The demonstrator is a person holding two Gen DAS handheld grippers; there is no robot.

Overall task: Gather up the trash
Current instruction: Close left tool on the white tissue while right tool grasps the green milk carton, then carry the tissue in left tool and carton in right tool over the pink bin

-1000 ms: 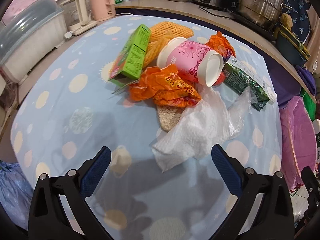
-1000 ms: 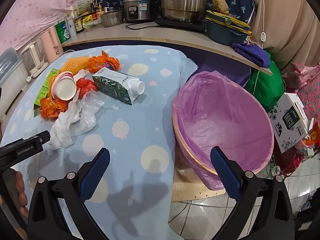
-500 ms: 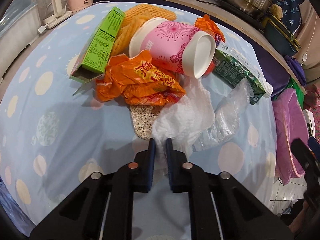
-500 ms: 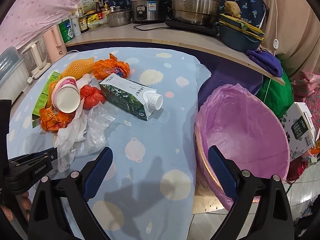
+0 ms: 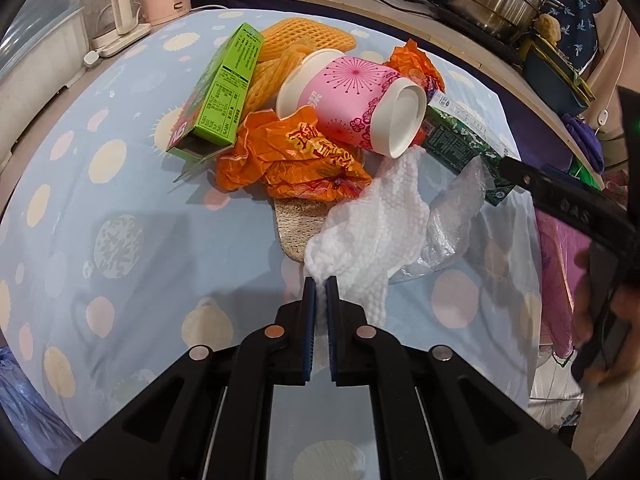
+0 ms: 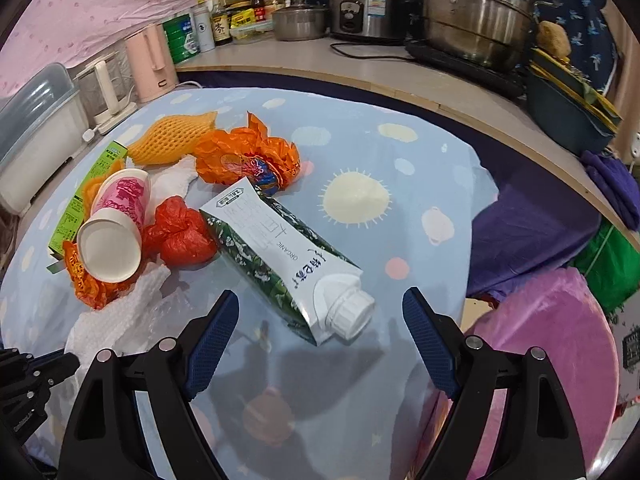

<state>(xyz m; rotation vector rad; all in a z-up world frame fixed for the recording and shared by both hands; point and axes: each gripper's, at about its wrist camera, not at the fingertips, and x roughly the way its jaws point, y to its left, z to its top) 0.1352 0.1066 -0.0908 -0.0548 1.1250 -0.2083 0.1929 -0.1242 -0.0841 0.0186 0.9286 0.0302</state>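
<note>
a: left gripper (image 5: 320, 286) — a second ago its jaws stood wide above the near edge of the tissue (image 5: 372, 236); now they are pressed together, pinching that edge. the tissue runs up from the pinch toward the cup (image 5: 352, 108), and its far end looks to lie under the cup's rim.

b: lifted yet?

a: cannot tell. most of it lies on the worktop (image 5: 120, 216), draped over the clear film (image 5: 452, 224) and a tan pad (image 5: 292, 224). the grip is made, the carry is not.

b: right gripper (image 6: 320, 320)?

a: it has come in over the pile. a second ago it looked mostly at the bin (image 6: 548, 344); now the carton (image 6: 280, 260) lies just ahead of its jaws, cap end nearest. the jaws have just been narrowing but are spread, and nothing sits between them.

b: where does the trash stand?

a: all on the worktop in one heap — carton, cup, green box (image 5: 220, 96), orange wrappers (image 5: 296, 156), red bag (image 6: 180, 236), foam net (image 5: 304, 40). the bin, lined in pink, stands off the worktop's edge to the right; i see no trash in the part that shows.

b: meaning?

a: collection is barely begun. in my judgement the tissue goes first and the carton is next. risk — pulling the tissue may tip the cup or drag the film along.
</note>
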